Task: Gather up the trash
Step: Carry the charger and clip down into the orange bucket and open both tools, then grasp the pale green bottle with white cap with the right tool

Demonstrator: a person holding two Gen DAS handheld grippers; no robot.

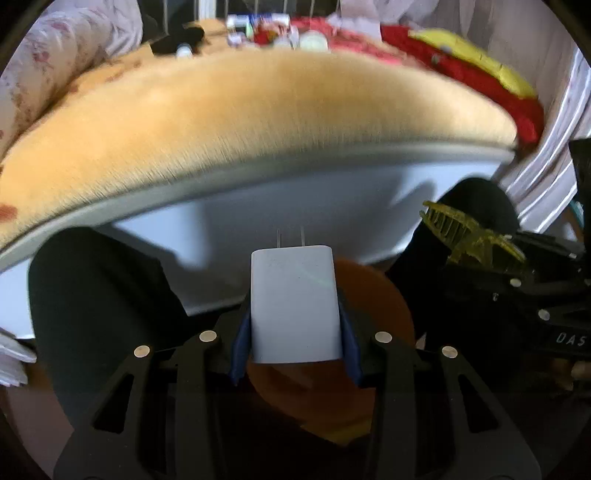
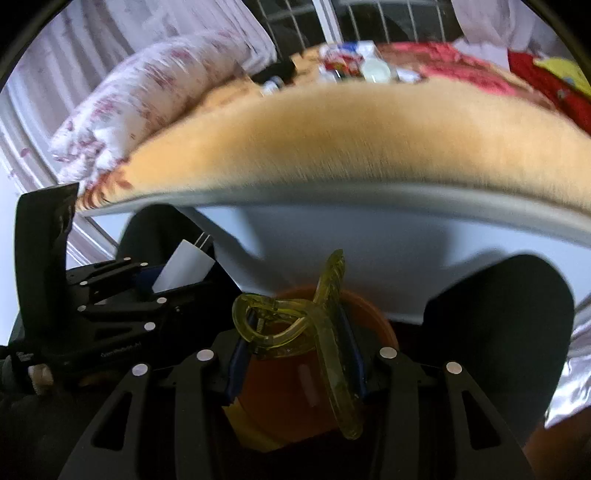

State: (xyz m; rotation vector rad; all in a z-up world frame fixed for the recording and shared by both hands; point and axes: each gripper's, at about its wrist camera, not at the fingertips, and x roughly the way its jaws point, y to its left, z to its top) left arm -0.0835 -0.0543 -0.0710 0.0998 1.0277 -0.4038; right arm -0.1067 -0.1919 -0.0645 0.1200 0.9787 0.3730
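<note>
My left gripper [image 1: 295,325] is shut on a white plug-in charger [image 1: 295,306], prongs pointing away, held between blue pads [image 1: 240,343]. My right gripper [image 2: 295,354] is shut on a yellow-green translucent hair claw clip [image 2: 325,339]. Both hang over an orange round bin [image 1: 373,314], seen in the right wrist view as an orange bin [image 2: 288,391] directly below the clip. The right gripper with the clip [image 1: 465,232] shows at the right of the left wrist view; the left gripper with the charger [image 2: 184,269] shows at the left of the right wrist view.
A bed with an orange-yellow plush blanket [image 1: 258,122] and a pale frame edge [image 1: 295,206] fills the space ahead. On it lie a floral pillow [image 2: 147,99], red and yellow bedding [image 1: 480,74] and several small items [image 1: 280,33] far back. The person's dark-clad knees [image 1: 99,306] flank the bin.
</note>
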